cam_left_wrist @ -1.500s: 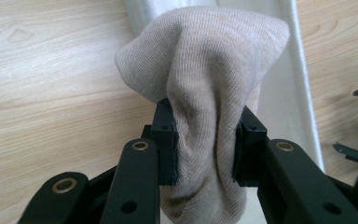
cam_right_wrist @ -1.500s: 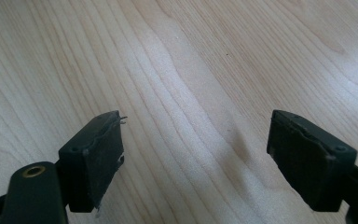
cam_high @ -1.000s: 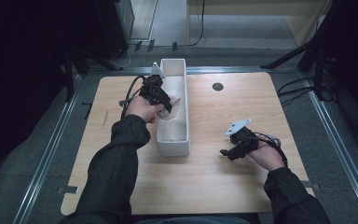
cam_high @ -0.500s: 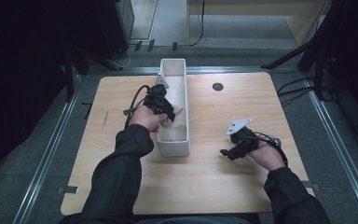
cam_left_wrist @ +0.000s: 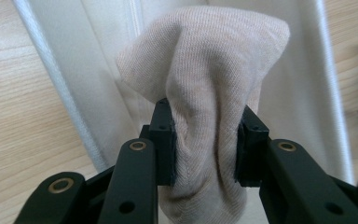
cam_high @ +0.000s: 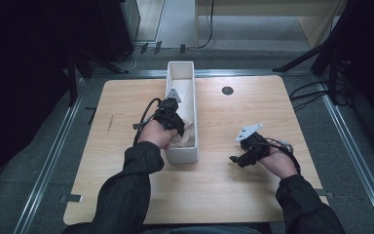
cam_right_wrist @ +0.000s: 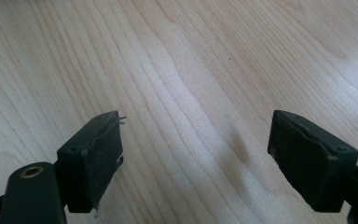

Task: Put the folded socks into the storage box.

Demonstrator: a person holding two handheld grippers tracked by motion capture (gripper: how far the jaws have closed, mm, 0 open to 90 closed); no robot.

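A beige knitted sock is pinched between the jaws of my left gripper, which is shut on it above the long white bin. From above, my left gripper hangs over the near half of the white bin, with the pale sock inside it. My right gripper rests low over the bare wood at the right, open, nothing between its fingers.
A wooden table carries the bin at its centre. A dark round hole sits at the back right of the tabletop. Metal rails and cables run along the floor around the table.
My left gripper has drawn back along the bin toward the person, carrying the sock to the near half. The right gripper has stayed in place.
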